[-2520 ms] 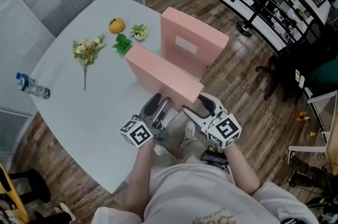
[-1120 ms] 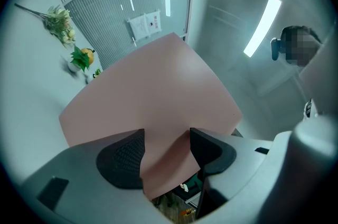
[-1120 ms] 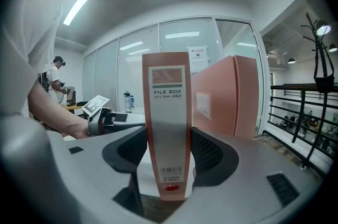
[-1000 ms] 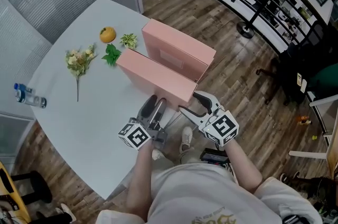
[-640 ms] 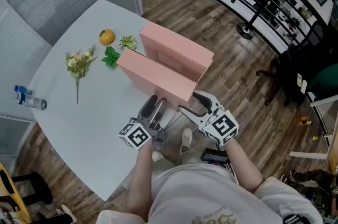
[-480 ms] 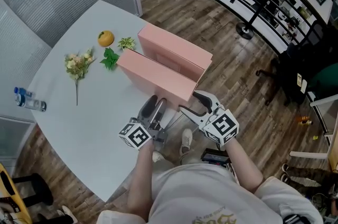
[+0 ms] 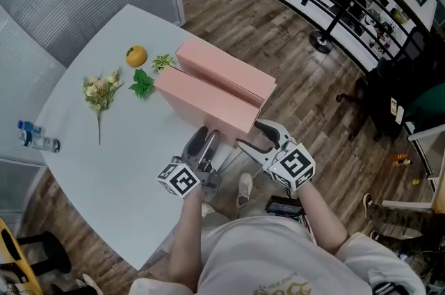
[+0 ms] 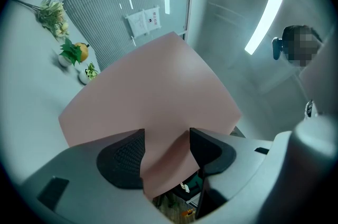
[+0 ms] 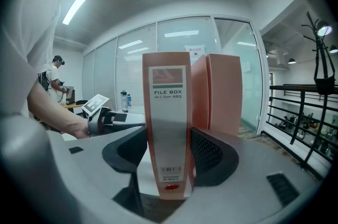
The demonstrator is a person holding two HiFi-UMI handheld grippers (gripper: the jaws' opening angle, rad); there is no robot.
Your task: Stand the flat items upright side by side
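Table (image 7: 104,168), pale, smooth and round-cornered, carries two matte pink rectangular boxes upright side by side at its right edge: the near file box (image 7: 201,97) and the far file box (image 7: 226,67). Bare surface lies open toward the left edge. The left gripper (image 7: 205,138) and right gripper (image 7: 256,136) both pinch the near file box at its end by the near edge. One orange (image 7: 135,56), one flower sprig (image 7: 99,90) and one bottle (image 7: 31,136) lie toward the far-left edge.
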